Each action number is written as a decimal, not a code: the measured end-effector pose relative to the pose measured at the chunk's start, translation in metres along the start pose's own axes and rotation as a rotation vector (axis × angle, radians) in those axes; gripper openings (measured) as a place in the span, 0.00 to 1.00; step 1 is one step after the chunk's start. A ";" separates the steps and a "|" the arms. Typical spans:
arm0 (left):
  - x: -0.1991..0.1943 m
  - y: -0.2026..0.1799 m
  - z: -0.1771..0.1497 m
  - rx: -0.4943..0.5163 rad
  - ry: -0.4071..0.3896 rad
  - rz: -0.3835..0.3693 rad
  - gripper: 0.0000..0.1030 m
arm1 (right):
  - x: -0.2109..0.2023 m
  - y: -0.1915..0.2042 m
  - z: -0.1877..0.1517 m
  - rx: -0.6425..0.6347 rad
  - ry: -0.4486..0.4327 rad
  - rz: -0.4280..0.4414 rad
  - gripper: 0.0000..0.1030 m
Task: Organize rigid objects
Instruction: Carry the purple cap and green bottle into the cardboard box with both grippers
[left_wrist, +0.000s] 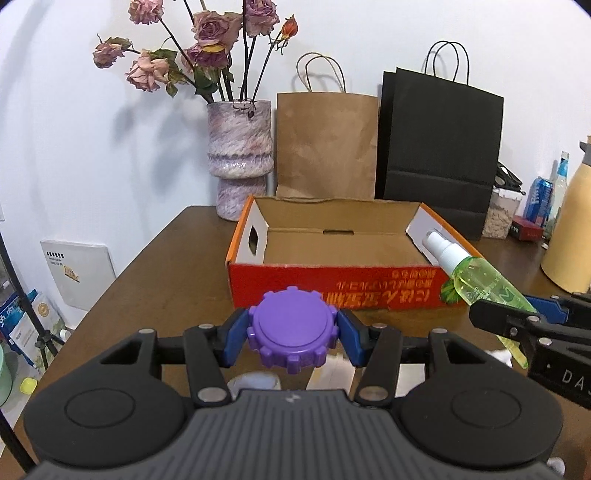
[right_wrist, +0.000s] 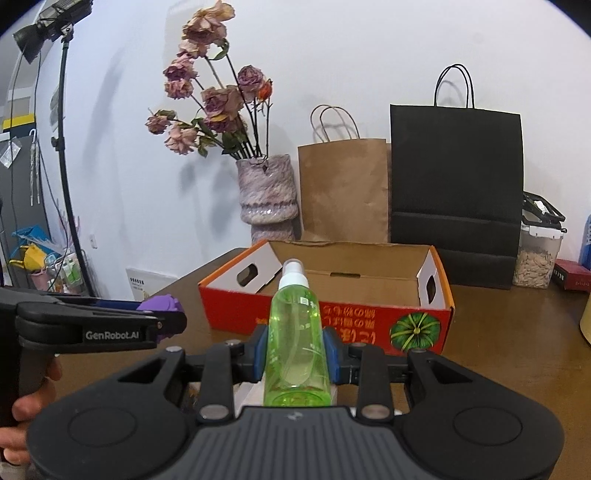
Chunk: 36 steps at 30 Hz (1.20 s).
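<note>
**Both grippers loaded, box ahead**

Left gripper (left_wrist: 291, 334) clamps a purple lid (left_wrist: 291, 328) flat between its pads. Right gripper (right_wrist: 297, 356) is closed on a green spray bottle (right_wrist: 297, 332), long axis pointing forward, nozzle leading. The open cardboard box (left_wrist: 332, 291) lies just beyond both, apparently empty.

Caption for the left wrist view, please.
Left gripper holds a purple cap before an empty box; right gripper, at the right edge, holds a green spray bottle.
</note>
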<state>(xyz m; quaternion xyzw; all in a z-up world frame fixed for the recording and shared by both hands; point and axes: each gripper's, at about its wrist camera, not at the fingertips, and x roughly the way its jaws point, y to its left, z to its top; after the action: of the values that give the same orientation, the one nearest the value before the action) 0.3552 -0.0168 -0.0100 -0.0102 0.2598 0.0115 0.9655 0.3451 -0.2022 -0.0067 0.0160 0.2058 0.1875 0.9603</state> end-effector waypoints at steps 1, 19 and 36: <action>0.003 -0.001 0.003 -0.005 -0.003 0.002 0.53 | 0.003 -0.002 0.002 0.003 -0.002 -0.002 0.30; 0.064 -0.015 0.049 -0.049 -0.022 0.016 0.53 | 0.056 -0.030 0.045 0.001 -0.006 -0.016 0.30; 0.118 -0.017 0.083 -0.062 -0.024 0.037 0.53 | 0.118 -0.058 0.073 0.011 0.012 -0.032 0.30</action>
<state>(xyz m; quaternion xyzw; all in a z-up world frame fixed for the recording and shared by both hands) 0.4993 -0.0296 0.0023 -0.0352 0.2479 0.0373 0.9674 0.4944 -0.2098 0.0079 0.0169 0.2131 0.1712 0.9618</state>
